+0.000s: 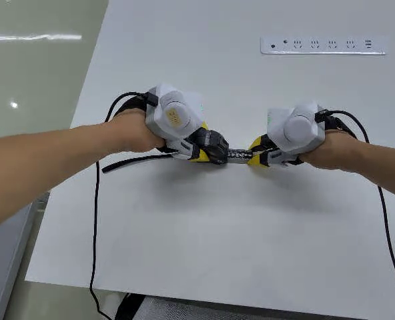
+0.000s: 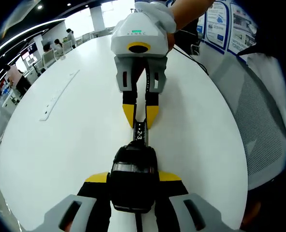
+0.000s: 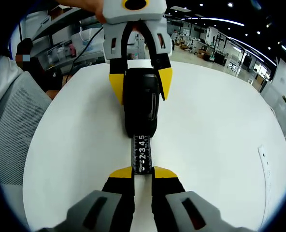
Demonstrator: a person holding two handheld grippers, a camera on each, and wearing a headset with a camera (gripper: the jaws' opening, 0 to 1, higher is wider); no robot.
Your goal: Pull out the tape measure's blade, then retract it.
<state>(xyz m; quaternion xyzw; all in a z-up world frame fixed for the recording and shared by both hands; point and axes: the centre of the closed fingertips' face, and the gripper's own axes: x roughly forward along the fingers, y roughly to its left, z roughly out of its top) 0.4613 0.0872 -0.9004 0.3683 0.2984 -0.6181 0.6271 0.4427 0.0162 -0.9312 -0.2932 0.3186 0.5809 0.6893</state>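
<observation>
Two grippers share one tape measure point(image 1: 215, 146).
The left gripper point(image 2: 133, 177) squeezes its black case point(image 2: 133, 164); the right gripper point(image 3: 143, 172) pinches the short blade point(image 3: 142, 152).

Surface: white table point(image 1: 184, 260), matte top.
Power strip: white point(image 1: 323, 45), laid flat near the far edge.
Cables: black point(image 1: 95, 213), trailed across the top at both sides.

the white grippers point(image 1: 207, 152) have yellow-tipped jaws and black cables point(image 1: 95, 220).
</observation>
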